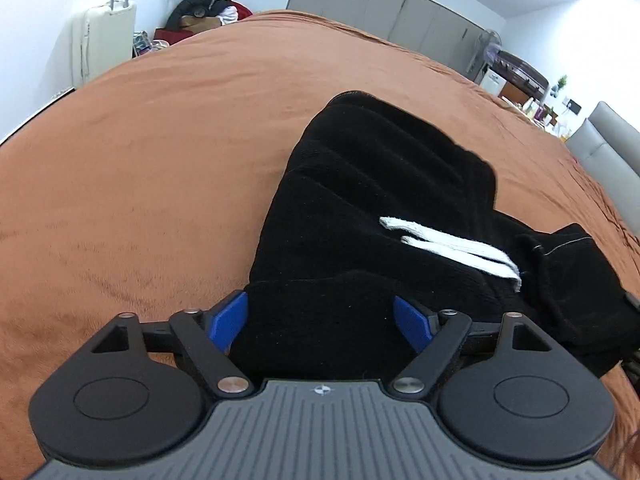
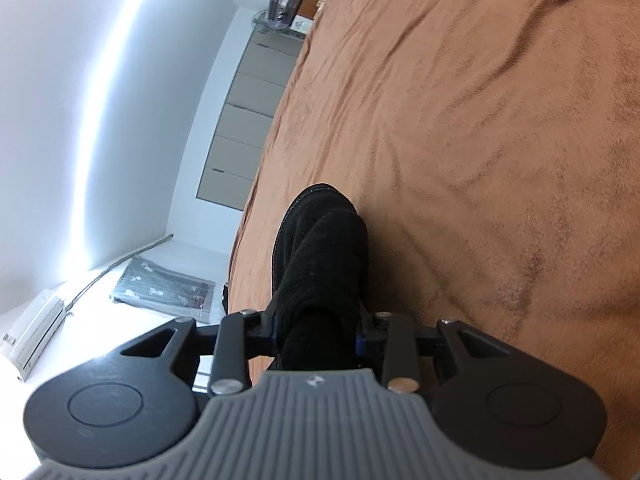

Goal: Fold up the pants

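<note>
My left gripper (image 1: 320,320) hangs over the black pants (image 1: 384,184), which lie bunched on the rust-brown bedspread (image 1: 160,140). Its two blue fingers (image 1: 228,320) stand wide apart, and a fold of the black fabric sits in the gap between them; the cloth reaches close to both pads, but I cannot see them pressing on it, so I count these jaws as spread and not clamped. Past the fingers the pants run away from me in soft ridges, with two white drawstring ends (image 1: 452,252) lying flat across the dark cloth towards the right side of this view.

My right gripper (image 2: 318,330) has its jaws drawn in narrow around a bunched end of the pants (image 2: 320,256). The fabric fills the space between the fingers, whose pads are almost hidden by it, and the black cloth sticks out forward beyond them as a rounded lump above the bedspread (image 2: 480,140).

Behind the bed in the left wrist view I see grey cupboard doors (image 1: 380,4), a cream radiator-like unit (image 1: 102,40) by the wall and a pile of clothes (image 1: 208,10) beside it
</note>
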`<state>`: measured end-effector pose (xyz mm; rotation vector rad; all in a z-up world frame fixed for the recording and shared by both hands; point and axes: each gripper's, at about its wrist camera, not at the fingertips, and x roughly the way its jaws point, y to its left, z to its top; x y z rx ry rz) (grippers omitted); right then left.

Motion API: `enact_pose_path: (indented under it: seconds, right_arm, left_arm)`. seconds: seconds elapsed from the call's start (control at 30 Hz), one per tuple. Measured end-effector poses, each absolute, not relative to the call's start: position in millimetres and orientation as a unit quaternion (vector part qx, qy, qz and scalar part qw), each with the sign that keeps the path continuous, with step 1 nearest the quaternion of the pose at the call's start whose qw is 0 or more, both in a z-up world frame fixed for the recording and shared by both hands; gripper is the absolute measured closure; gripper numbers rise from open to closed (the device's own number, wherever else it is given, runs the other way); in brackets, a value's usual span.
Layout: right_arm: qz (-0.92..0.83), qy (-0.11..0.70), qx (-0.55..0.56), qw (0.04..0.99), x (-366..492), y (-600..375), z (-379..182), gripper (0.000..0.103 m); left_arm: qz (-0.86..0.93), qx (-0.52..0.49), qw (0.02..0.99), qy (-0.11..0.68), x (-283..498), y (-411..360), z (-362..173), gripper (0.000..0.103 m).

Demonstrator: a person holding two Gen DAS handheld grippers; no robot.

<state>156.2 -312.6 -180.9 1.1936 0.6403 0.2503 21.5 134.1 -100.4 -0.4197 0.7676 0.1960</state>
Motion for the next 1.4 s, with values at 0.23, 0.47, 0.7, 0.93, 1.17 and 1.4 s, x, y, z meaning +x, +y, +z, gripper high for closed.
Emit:
enact_pose_path:
  seconds: [0.23,0.47,0.7,0.93,1.17,1.4]
  right_arm:
    - [0.162,0.247,0.503,0.812,157,-266,-110,0.078]
    - [0.316,0.176,0.231,0.903,125,-100,-13,0.078]
    - [0.470,0.139,-0.084,0.868,65,53,-32,0.078]
    - [0.472,0.144,-0.196,0.848,46,91,-62,0.078]
    - [0.476,0.119,-0.285,0.823,26,98,-88,0.072]
    - [0.466,0.106,-0.346,0.807,15,86,-116,0.043]
  left_arm:
    - [0.079,-0.229,0.897,0.368,16,143,-98,0.008]
    - [0.046,-0.280,0.892,0.352,4,165,-105,0.008]
    - [0.017,-0.358,0.870,0.340,-32,211,-119,0.017]
    - [0.066,-0.421,0.862,0.274,-97,271,-107,0.015]
    - [0.049,-0.402,0.882,0.243,-97,259,-72,0.013]
    - [0.005,-0.370,0.894,0.252,-66,227,-56,0.013]
